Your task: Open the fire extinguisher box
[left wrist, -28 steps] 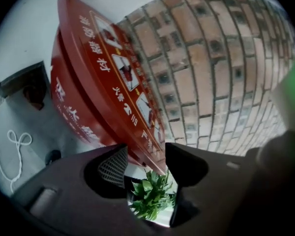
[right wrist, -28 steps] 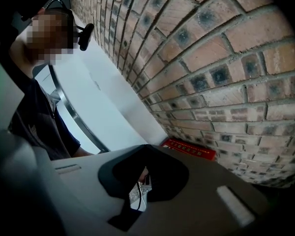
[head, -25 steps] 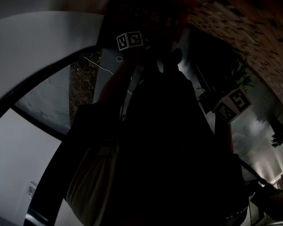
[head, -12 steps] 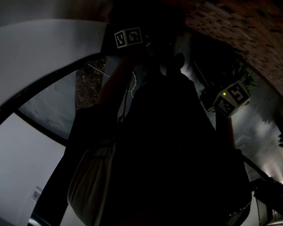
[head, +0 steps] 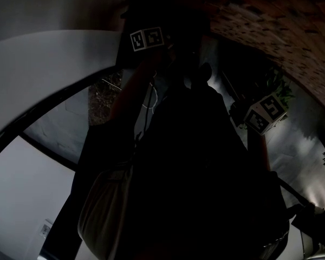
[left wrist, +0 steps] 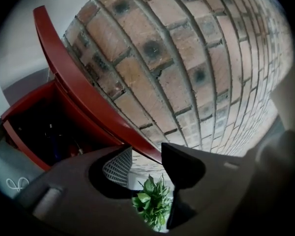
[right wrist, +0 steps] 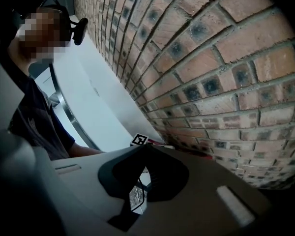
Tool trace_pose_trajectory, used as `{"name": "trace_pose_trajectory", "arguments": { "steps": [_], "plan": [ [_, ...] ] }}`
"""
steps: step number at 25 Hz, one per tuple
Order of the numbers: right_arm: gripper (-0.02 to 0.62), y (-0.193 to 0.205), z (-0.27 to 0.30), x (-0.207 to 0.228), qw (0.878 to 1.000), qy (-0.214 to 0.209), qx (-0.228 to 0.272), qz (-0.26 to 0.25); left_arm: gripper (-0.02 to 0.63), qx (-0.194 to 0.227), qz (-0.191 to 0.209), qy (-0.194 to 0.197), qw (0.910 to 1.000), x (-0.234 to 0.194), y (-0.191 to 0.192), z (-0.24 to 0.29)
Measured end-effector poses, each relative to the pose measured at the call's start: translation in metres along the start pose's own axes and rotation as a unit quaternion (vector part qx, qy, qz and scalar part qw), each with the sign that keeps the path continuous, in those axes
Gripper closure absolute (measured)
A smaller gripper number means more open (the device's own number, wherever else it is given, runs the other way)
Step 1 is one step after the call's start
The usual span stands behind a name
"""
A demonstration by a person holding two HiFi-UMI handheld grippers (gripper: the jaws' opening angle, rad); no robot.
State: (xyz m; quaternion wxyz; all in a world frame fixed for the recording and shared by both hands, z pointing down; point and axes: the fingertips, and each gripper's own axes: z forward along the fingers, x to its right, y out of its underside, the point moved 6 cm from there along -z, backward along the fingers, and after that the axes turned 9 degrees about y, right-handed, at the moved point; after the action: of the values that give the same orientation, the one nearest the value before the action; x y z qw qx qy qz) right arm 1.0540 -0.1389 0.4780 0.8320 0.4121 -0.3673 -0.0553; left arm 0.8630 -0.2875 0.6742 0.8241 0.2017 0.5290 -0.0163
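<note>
Compared with the earlier head view, the left tongs' marker cube (head: 147,38) sits slightly higher in the frame, while the right tongs' marker cube (head: 266,112) is almost unmoved. That view is dark, and the person's body fills its middle, with a pale bag (head: 105,210) at lower left.

The left tongs (left wrist: 141,151) have just been closing, yet the jaws still stand clearly apart. The lower end of the red door (left wrist: 73,77) crosses the top of the gap next to the right-hand jaw; whether it touches that jaw cannot be told, and neither pad is seen pressing on it.

The fire extinguisher box (left wrist: 29,100) is mounted on the brick wall (left wrist: 187,58), at the left of the left gripper view. Its door is swung out and its dark interior is exposed. A green plant (left wrist: 150,205) shows through the gap, well beyond the jaws.

The right tongs (right wrist: 145,149) have their tips drawn together with nothing between them. They point along the same brick wall, and the person's dark sleeve (right wrist: 34,127) is at left.
</note>
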Motion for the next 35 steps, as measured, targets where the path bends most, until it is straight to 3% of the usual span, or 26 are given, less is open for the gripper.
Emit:
{"name": "trace_pose_trajectory", "arguments": {
  "steps": [6,15,22,25,28,31,35],
  "plan": [
    [0.595,0.003,0.000,0.003,1.000,0.007,-0.009,-0.003,0.422,-0.021,0.047,-0.015,0.9986,0.003,-0.003,0.006],
    [0.595,-0.007,0.007,-0.006,1.000,-0.012,0.016,-0.007,0.423,-0.061,0.119,-0.024,0.9907,0.012,-0.025,0.020],
    [0.595,-0.006,0.000,0.006,1.000,0.004,0.004,-0.001,0.430,-0.068,0.133,-0.019,0.9886,0.014,-0.038,0.028],
    [0.595,-0.022,0.003,-0.005,0.999,-0.029,0.047,-0.003,0.430,-0.072,0.142,-0.024,0.9870,0.015,-0.043,0.032],
    [0.595,-0.026,0.001,-0.008,0.998,-0.044,0.054,0.006,0.430,-0.076,0.152,-0.025,0.9851,0.017,-0.048,0.037],
    [0.595,-0.015,-0.001,0.004,0.999,-0.028,0.021,-0.003,0.430,-0.074,0.154,-0.027,0.9849,0.017,-0.050,0.039],
    [0.595,-0.014,-0.005,0.012,1.000,-0.022,0.018,-0.005,0.430,-0.077,0.157,-0.032,0.9841,0.018,-0.053,0.041]
  ]
}}
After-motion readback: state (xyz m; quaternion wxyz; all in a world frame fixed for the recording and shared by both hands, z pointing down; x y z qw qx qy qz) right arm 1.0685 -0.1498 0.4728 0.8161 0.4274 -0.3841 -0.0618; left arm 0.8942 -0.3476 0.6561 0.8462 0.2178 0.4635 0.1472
